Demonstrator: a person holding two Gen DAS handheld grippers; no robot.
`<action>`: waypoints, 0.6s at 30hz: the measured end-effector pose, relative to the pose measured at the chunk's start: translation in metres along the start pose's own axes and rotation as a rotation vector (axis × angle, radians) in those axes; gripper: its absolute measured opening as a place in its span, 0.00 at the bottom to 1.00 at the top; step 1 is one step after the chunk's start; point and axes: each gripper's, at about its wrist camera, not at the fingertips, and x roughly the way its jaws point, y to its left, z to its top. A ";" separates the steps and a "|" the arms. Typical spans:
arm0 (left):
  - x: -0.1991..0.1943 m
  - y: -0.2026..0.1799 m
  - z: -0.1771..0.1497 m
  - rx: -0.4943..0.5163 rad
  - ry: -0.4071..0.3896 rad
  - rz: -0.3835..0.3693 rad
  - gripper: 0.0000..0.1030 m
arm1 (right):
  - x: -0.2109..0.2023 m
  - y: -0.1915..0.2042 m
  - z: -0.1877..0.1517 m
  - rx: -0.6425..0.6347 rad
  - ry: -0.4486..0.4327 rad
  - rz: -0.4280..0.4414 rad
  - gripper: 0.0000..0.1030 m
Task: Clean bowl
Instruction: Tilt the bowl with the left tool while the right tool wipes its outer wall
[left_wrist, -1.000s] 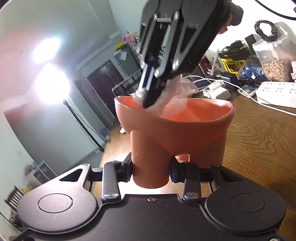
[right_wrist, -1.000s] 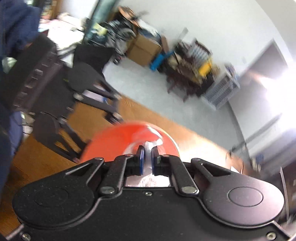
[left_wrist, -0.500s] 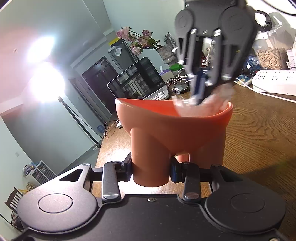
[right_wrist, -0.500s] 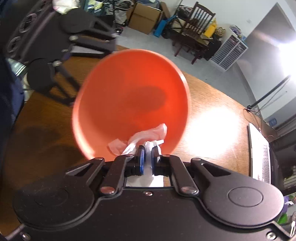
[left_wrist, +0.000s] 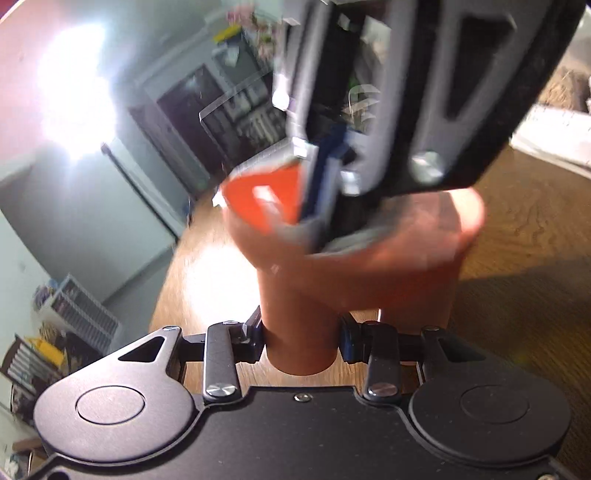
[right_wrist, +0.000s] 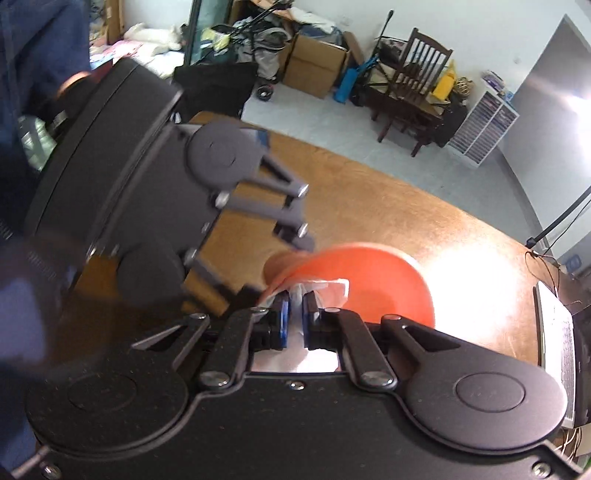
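An orange bowl (left_wrist: 354, 280) with thick round legs hangs over the wooden table (right_wrist: 369, 192). My left gripper (left_wrist: 301, 334) is shut on one leg, its jaws just starting to open while the pads still touch it. From above, my right gripper (left_wrist: 317, 218) reaches into the bowl near its left rim, blurred. In the right wrist view the right gripper (right_wrist: 295, 314) is shut on a white tissue (right_wrist: 325, 286) that lies against the inside of the bowl (right_wrist: 380, 280). The left gripper (right_wrist: 275, 264) holds the leg from the left.
A laptop (right_wrist: 557, 332) sits at the table's right edge and a white power strip (left_wrist: 554, 125) lies on the table behind the bowl. A person's blue sleeve (right_wrist: 37, 44) is at upper left. Chairs and boxes (right_wrist: 417, 85) stand on the floor beyond the table.
My right gripper with the tissue has swept from the bowl's right side to its left rim and come closer. Both grippers and the bowl have sunk towards the table.
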 end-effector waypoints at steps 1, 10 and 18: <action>0.001 -0.002 -0.001 0.003 0.011 -0.002 0.38 | 0.003 -0.002 0.002 0.001 -0.004 -0.003 0.07; 0.007 0.033 -0.019 -0.496 0.143 -0.134 0.36 | -0.009 -0.023 0.001 0.044 -0.051 -0.074 0.07; 0.022 0.076 -0.035 -0.815 0.218 -0.200 0.36 | -0.030 -0.054 -0.026 0.197 -0.029 -0.189 0.07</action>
